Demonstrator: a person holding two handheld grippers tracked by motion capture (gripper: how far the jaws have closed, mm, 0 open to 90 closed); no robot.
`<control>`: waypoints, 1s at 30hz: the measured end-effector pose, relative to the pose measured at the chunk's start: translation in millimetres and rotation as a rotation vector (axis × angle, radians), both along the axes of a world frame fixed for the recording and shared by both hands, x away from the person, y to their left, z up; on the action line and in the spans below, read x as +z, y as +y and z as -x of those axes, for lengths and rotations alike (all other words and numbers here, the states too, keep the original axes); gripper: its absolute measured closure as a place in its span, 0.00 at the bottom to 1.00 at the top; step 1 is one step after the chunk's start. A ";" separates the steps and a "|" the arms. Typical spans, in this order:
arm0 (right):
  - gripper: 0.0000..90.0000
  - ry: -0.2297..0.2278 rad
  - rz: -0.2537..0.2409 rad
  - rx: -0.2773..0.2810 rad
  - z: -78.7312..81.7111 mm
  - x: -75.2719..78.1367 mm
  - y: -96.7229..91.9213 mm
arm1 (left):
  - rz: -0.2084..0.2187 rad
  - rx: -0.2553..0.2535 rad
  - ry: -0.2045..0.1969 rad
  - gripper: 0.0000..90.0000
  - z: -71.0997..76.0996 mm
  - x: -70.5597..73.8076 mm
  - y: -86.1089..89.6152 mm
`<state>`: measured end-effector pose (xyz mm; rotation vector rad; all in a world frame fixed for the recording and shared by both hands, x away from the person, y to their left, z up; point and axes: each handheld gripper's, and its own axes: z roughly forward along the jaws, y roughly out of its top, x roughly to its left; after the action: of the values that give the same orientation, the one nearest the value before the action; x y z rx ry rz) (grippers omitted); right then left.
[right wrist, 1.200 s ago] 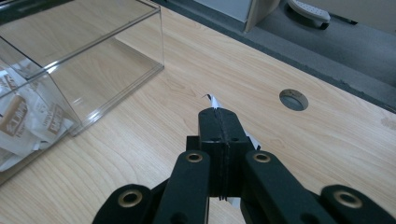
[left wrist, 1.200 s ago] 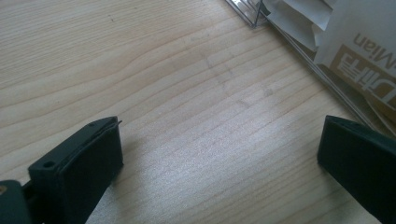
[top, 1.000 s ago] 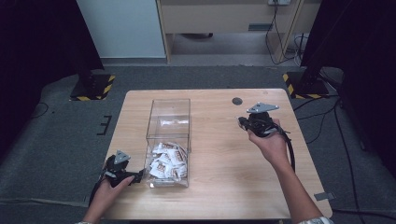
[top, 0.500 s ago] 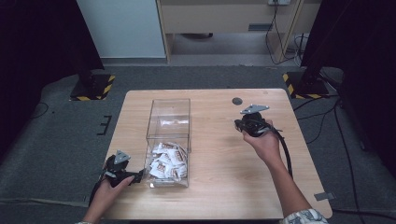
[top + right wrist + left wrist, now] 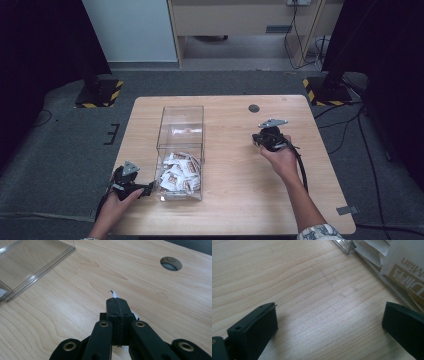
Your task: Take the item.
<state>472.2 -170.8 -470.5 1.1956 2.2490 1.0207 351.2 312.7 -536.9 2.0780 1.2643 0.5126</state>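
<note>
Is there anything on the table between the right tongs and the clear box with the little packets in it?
Nothing visible is in the way. The right tongs, pinched on a white scrap, sit right of the clear box, with bare wood between them. The round hole lies farther back, off that line. The packets sit at the box's near end.

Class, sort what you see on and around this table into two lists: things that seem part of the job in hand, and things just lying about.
Part of the job, as it seems:
- clear box
- white sachets inside it
- left claw, open beside the box
- right claw, shut on a white scrap

Lying about:
- round cable hole in the table
- striped stand feet on the floor
</note>
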 end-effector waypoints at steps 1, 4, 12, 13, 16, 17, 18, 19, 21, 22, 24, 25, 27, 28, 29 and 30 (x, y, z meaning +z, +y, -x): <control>1.00 0.005 -0.001 -0.002 -0.1 -1.9 -0.3 | 0.000 0.000 0.000 0.00 0.0 0.0 0.0; 1.00 0.011 -0.002 -0.004 -0.9 -6.2 -0.2 | 0.000 0.000 0.000 0.00 0.0 0.0 0.0; 1.00 0.016 -0.002 0.006 -2.5 -13.4 8.3 | -0.002 -0.001 0.000 0.00 0.1 0.0 0.1; 1.00 0.020 -0.003 0.009 -2.7 -14.6 9.7 | -0.002 -0.001 0.000 0.00 0.1 0.0 0.1; 1.00 0.025 -0.001 0.013 -3.1 -18.1 13.4 | -0.002 -0.001 0.000 0.00 0.1 0.0 0.1; 1.00 0.027 0.001 0.016 -3.1 -19.2 14.5 | -0.002 -0.001 0.000 0.00 0.1 0.0 0.1; 1.00 0.031 0.004 0.017 -3.0 -20.3 15.7 | -0.002 -0.001 0.000 0.00 0.1 0.0 0.1; 1.00 0.034 0.005 0.020 -3.0 -21.2 16.5 | -0.002 -0.001 0.000 0.00 0.0 0.0 0.1; 0.99 0.035 0.005 0.024 -3.0 -22.6 18.4 | -0.002 -0.001 0.000 0.00 0.1 0.0 0.1; 0.99 0.037 0.006 0.027 -2.7 -23.2 19.4 | -0.002 -0.001 0.000 0.00 0.1 0.0 0.1; 0.99 0.038 0.010 0.031 -2.3 -24.1 21.3 | -0.002 -0.001 0.000 0.00 0.0 0.0 0.1; 0.99 0.037 0.011 0.035 -2.6 -24.6 21.8 | -0.002 -0.001 0.000 0.00 0.1 0.0 0.1; 0.98 0.038 0.011 0.034 -2.8 -25.3 22.5 | -0.002 -0.001 0.000 0.00 0.1 0.1 0.1; 0.98 0.038 0.009 0.033 -3.0 -25.7 22.6 | -0.002 -0.001 0.000 0.00 0.0 0.0 0.1; 0.98 0.039 0.009 0.032 -3.1 -25.9 22.8 | -0.001 -0.001 0.000 0.00 0.0 0.0 0.1; 0.98 0.041 0.008 0.031 -2.9 -26.1 23.1 | -0.001 -0.001 0.000 0.00 0.0 0.0 0.1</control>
<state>475.2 -147.8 -496.5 1.1922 2.3073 1.0059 351.2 312.8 -536.9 2.0799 1.2633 0.5129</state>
